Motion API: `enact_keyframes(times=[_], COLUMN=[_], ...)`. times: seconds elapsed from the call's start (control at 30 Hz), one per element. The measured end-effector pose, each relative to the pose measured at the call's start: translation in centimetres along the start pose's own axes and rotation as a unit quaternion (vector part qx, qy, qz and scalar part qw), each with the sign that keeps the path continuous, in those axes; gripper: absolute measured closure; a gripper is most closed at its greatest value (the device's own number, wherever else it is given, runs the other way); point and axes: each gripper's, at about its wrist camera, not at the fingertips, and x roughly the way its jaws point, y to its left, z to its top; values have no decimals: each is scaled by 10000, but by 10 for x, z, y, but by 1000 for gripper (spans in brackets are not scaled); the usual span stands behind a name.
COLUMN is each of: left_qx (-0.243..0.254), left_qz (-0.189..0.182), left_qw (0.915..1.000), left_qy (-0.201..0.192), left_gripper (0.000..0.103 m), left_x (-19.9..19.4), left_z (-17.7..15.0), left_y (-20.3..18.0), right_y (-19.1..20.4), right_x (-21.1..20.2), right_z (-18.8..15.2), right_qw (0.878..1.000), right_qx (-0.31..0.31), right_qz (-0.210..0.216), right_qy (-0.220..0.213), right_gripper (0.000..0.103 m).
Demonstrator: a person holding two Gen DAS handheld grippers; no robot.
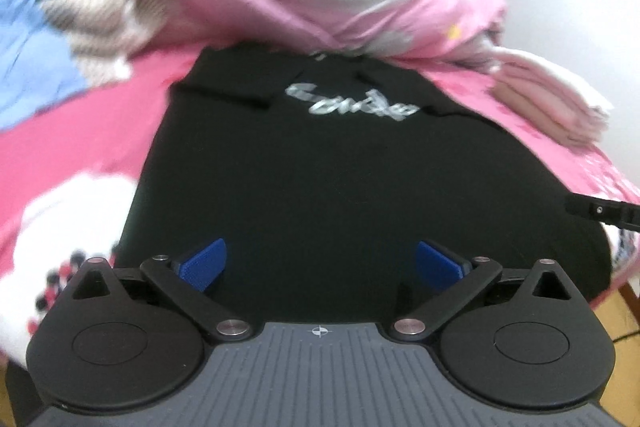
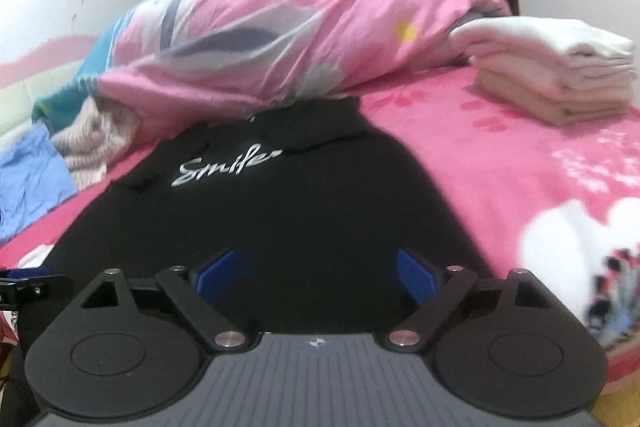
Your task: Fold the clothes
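Two grippers' jaws wide apart, empty, over black shirt (image 1: 340, 179), pink quilt (image 2: 320, 39) beyond, folded stack (image 2: 560, 79) right

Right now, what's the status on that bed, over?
Left gripper open, right gripper open, nothing held. Black shirt flat on the bed, sleeves folded in. Pink quilt bunched at its collar, folded stack off to the side.

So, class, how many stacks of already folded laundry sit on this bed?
1: the pale folded stack lies at the bed's far right, beside the rolled pink quilt. Others may be hidden behind that quilt.
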Motion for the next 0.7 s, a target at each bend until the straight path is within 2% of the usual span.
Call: enact_keyframes(times=[0.17,0.23,0.3,0.37,0.7], left_qx=[586,733,692,661,527], left_qz=[331,444,444,435,604], left_qw=[9977,9963,9966,9968,9964], left_qy=[2,27,69,111,290], left_gripper=[0,0,0,0,0], left_x=[5,6,7,7,6], left_z=[-8,-9,-7,-5,-2], left_y=[-12,-17,-15,-15,-20], right_y=[20,30,40,41,40], right_x=[39,49,51,52,54], right_z=[-2,-9,-15,-16,-13], right_qw=[9989,9969,9941,9936,9948], right_qx=[-180,-424,-701,-718,-547], right_qz=[-345,-586,-786,-832,-791], right_qy=[268,321,255,244,329], right_gripper=[1,0,0,0,0])
